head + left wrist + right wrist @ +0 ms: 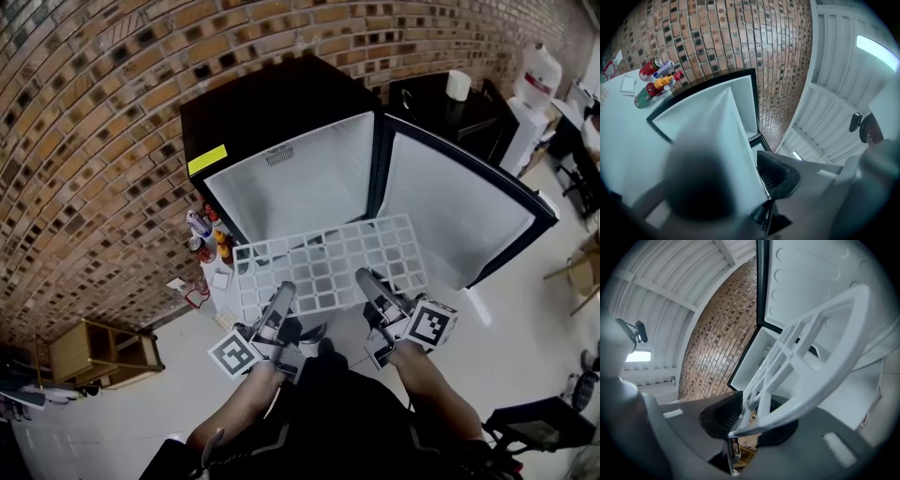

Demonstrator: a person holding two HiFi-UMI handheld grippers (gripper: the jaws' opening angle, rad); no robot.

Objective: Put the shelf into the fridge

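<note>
Because the shelf [328, 262] presumably must slide in flat, the head view has it level before the open fridge [281, 178], while the left gripper view, then the right, show the left tool [743, 183] and right tool [752, 425] each pinching its near edge.

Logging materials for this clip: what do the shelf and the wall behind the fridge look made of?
Shelf: white, matte grid, probably moulded plastic, judging by its thick flat bars. Wall: brick, mixed brown courses with pale mortar joints.
</note>
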